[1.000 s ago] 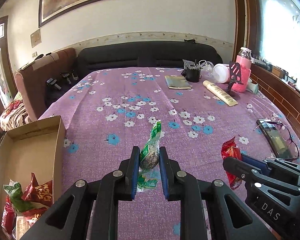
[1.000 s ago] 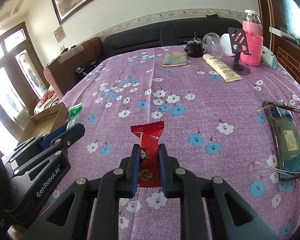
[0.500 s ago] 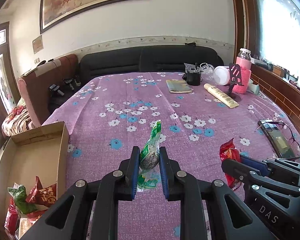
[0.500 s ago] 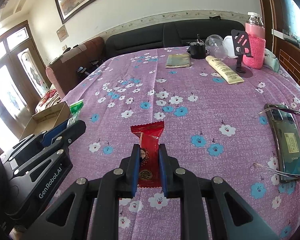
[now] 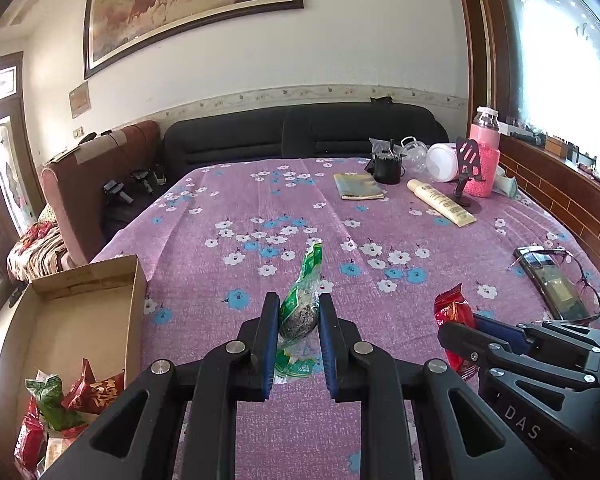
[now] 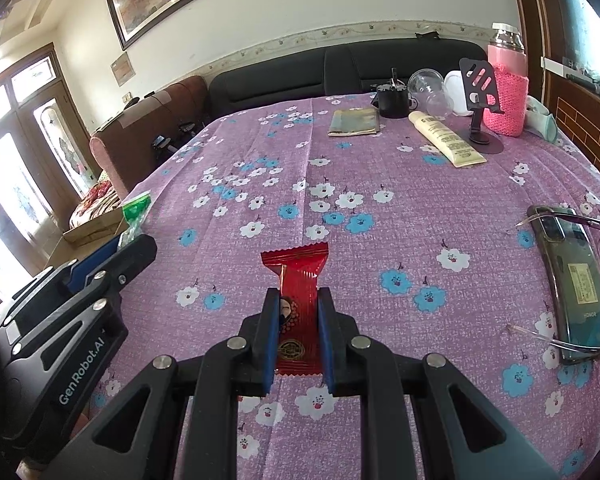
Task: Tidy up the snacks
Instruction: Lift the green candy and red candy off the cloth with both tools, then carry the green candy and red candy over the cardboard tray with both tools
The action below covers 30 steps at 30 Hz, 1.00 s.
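My left gripper (image 5: 299,305) is shut on a green snack packet (image 5: 302,300) with a dark bulge, held just above the purple flowered tablecloth (image 5: 292,208). An open cardboard box (image 5: 80,312) sits at the lower left of the left wrist view, with several red and green snack packets (image 5: 60,396) inside. My right gripper (image 6: 298,301) is shut on a flat red snack packet (image 6: 298,280) over the cloth. The red packet (image 5: 452,312) also shows at the right of the left wrist view, and the left gripper (image 6: 128,248) with its green packet (image 6: 136,210) at the left of the right wrist view.
A phone with glasses lying across it (image 6: 572,276) rests at the right. At the far end stand a cream tube (image 6: 444,138), a booklet (image 6: 354,122), a black cup (image 6: 392,100), a phone stand (image 6: 480,112) and a pink-sleeved bottle (image 6: 506,92). A dark sofa (image 5: 300,132) runs behind the table.
The left wrist view has tilted up a little, showing more of the wall and painting. Both packets stay gripped; the right gripper has kept still.
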### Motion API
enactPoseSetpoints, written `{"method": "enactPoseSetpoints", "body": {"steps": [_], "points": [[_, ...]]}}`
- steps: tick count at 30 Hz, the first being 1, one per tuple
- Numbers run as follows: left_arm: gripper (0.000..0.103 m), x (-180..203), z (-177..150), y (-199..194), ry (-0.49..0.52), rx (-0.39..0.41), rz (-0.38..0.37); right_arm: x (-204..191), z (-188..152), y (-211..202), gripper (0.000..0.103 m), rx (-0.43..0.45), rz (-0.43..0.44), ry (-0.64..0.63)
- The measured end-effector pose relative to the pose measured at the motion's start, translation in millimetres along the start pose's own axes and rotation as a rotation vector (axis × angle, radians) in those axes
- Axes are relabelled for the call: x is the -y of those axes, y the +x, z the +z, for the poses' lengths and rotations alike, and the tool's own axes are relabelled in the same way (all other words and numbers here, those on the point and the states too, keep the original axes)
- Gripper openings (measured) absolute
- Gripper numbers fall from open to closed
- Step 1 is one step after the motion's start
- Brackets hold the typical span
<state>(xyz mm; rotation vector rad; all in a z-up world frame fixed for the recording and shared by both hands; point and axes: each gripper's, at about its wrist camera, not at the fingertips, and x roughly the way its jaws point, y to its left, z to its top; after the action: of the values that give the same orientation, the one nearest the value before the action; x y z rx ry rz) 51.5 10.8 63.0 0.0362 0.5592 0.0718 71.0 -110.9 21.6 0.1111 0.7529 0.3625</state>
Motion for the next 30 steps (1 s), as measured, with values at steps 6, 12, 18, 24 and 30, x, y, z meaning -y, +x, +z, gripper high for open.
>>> {"method": "enactPoseSetpoints", "body": {"steps": [6, 12, 18, 24, 30], "points": [[0.019, -15, 8, -21, -0.055, 0.007, -0.024, -6, 5, -14, 0.017, 0.077, -0.014, -0.011], [0.019, -59, 11, -67, -0.119, 0.019, -0.037, -32, 10, -38, 0.017, 0.081, 0.074, -0.007], [0.019, -130, -13, -106, -0.208, 0.036, 0.023, -95, 0, -44, 0.017, 0.036, 0.198, -0.094], [0.019, -188, -53, -112, -0.278, -0.006, 0.118, -162, -19, -34, 0.018, -0.039, 0.292, -0.209], [0.020, -215, -84, -95, -0.335, -0.063, 0.153, -213, -35, -10, 0.018, -0.112, 0.337, -0.279]]}}
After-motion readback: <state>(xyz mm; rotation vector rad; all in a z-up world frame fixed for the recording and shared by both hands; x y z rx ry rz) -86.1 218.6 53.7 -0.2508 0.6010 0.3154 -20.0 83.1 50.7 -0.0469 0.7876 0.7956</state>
